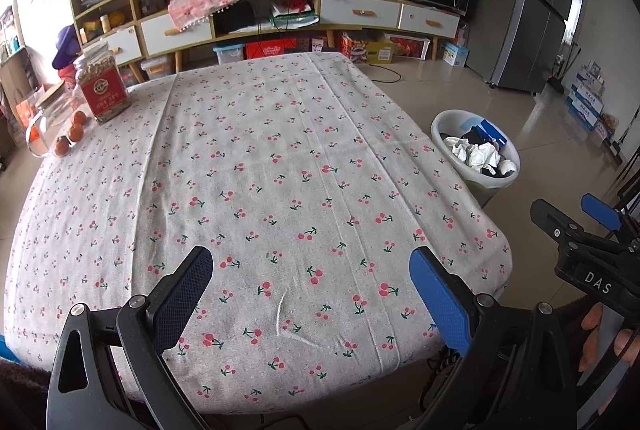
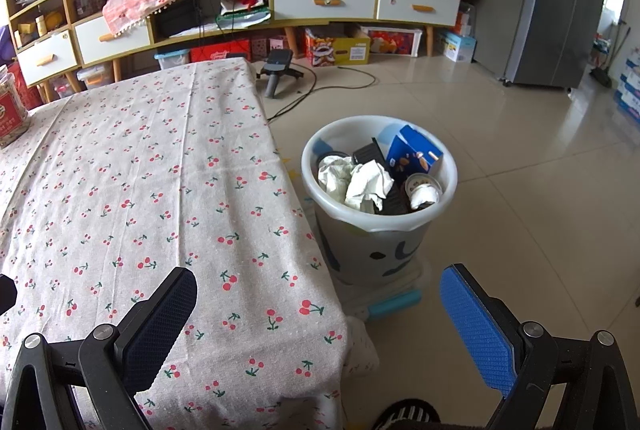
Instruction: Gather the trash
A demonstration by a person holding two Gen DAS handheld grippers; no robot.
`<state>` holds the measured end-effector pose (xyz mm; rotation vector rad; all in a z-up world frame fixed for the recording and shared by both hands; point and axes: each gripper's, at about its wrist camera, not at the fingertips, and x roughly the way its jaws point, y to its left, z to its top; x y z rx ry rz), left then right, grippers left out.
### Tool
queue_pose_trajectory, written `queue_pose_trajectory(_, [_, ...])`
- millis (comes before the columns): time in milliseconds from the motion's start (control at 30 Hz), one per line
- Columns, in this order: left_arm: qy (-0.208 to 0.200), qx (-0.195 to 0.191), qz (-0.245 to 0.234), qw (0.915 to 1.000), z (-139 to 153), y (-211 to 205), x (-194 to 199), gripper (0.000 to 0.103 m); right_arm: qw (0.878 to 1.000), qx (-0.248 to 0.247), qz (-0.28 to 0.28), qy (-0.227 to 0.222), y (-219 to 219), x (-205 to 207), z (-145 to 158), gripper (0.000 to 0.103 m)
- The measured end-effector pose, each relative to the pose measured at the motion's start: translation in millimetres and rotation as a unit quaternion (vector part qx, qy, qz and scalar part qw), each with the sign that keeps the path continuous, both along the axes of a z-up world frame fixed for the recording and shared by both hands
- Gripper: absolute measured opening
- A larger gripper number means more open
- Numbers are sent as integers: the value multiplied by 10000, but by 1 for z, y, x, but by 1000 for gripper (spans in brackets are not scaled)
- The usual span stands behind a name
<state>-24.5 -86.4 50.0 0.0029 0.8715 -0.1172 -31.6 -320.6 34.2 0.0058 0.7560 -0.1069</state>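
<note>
- Your left gripper (image 1: 310,284) hangs over the near end of the counter (image 1: 260,158), its two padded fingers spread wide apart with nothing between them.
- Your right gripper (image 2: 318,304) is just as widely parted and empty; its dark finger sits above the counter's right edge, its blue finger above the floor tiles (image 2: 520,190).
- The trash bin (image 2: 400,226) stands on the floor just beside the counter's right side. It is a pale, translucent white bucket with a rolled rim and dark curved marks on its front wall.
- The bin is filled nearly to the rim: crumpled white paper (image 2: 360,182) lies in the middle, a blue carton (image 2: 412,154) leans at the back, and a round cup (image 2: 422,190) with white wadding in it sits to the right, with dark pieces tucked among them.
- From the left wrist view the same bin (image 1: 444,126) shows beyond the counter's right edge, well apart from your left gripper.
- The counter's cherry-print cloth is bare across the middle and near end.
- At the far left corner stand a red-labelled jar (image 1: 102,88), a glass jar (image 1: 44,126) and small orange fruits (image 1: 74,132).
</note>
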Motion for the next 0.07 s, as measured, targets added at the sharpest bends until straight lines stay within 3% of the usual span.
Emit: queue_pose_trajectory(67, [33, -62, -37, 10000, 0, 1, 2, 100, 10000, 30, 60, 16, 0, 1, 1, 100])
